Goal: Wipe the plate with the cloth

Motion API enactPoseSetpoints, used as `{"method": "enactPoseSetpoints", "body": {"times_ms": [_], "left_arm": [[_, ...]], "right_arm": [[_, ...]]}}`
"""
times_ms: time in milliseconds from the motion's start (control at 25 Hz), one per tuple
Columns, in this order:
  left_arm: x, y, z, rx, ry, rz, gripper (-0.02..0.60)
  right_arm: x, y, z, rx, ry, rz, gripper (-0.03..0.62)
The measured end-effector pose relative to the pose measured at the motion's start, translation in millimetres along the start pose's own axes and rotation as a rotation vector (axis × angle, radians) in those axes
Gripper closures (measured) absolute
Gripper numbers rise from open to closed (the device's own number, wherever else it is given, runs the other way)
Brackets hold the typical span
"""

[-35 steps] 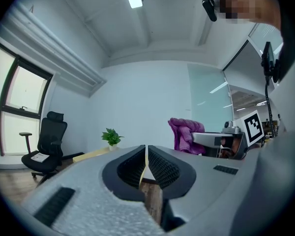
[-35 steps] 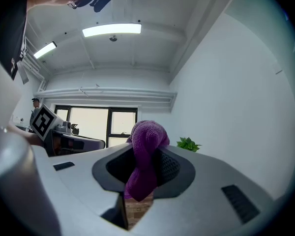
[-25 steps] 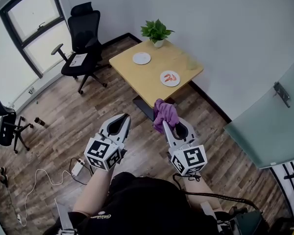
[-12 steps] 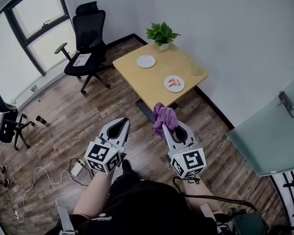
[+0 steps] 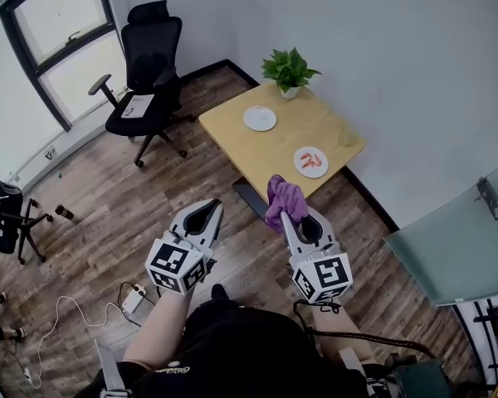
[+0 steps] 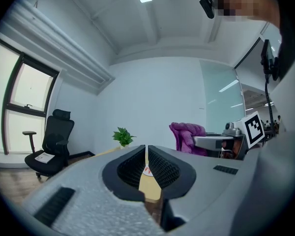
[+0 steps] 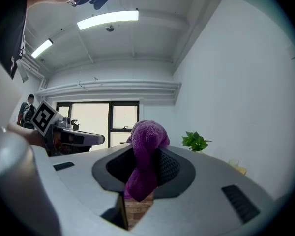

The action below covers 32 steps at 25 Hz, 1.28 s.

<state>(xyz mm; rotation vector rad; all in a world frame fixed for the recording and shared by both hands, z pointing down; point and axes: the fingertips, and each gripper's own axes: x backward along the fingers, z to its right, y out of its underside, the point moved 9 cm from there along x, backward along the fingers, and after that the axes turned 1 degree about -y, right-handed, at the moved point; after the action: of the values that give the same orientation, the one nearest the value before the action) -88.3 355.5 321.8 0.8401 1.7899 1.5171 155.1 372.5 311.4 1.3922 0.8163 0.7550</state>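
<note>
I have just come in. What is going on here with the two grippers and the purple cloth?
A person stands on the wooden floor, short of the light wooden table, with a gripper in each hand. The right gripper is shut on a crumpled purple cloth; the left gripper is shut and empty. On the table lie a round white plate with red marks, a clean white plate and a potted green plant. No wiping has begun yet.

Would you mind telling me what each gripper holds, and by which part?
The right gripper pinches the purple cloth around its middle, a bunch bulging past the tips. The left gripper holds nothing, jaws together.
</note>
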Motion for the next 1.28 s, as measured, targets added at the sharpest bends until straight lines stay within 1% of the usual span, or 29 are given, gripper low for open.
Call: {"method": "enactPoseSetpoints", "body": {"times_ms": [240,400,600,880,1080,1280], "left_arm": [[0.6,-16.8,-95.3,0.006,0.026,-0.002,0.575],[-10.0,-17.2,-135.5,0.012,0.06,-0.012,0.575],[-26.0,-12.0,-163.9,0.043,0.078,-0.013,0.575],[-58.5,-12.7,-185.8,0.034,0.095,-0.018,0.575],[-97.2,-12.7,-206.0,0.027,0.081,-0.038,0.575],[-161.9,-26.8,-228.8,0.023,0.073,-0.046,0.575]], "right_arm": [[-82.6,-14.9,-32.3,0.017,0.042,0.007,0.503],[-114.9,-13.8,-40.9,0.023,0.086,-0.01,0.503],[-140.4,-10.8,-35.8,0.028,0.116,-0.034,0.503],[-174.5,-6.5,-16.7,0.029,0.114,-0.034,0.503],[-214.3,1.6,15.0,0.01,0.093,-0.039,0.503],[-264.4,-3.2,62.1,0.012,0.068,-0.047,0.503]]}}
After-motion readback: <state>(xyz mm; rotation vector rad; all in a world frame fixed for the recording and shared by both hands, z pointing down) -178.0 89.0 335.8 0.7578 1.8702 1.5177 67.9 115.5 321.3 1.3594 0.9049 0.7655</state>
